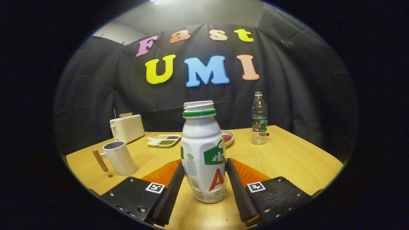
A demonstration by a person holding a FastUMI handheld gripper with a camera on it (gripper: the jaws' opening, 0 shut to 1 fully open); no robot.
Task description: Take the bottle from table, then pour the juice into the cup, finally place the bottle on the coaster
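Both fingers [172, 188] of the gripper [204, 188] press the white juice bottle [204, 153] at lower centre — upright, uncapped, its base apparently near the table [287, 159]. Pouring remains: the white cup [119, 158] waits at left, and orange behind the fingers may be the coaster [246, 172].

We are seeing a glossy white plastic bottle [204, 156] with a paper-like label, standing on a smooth, pale wood-grain counter [287, 159]. The fingers [174, 191] are showing matt black padding. The cup [119, 157] is looking matt white with a wooden handle.
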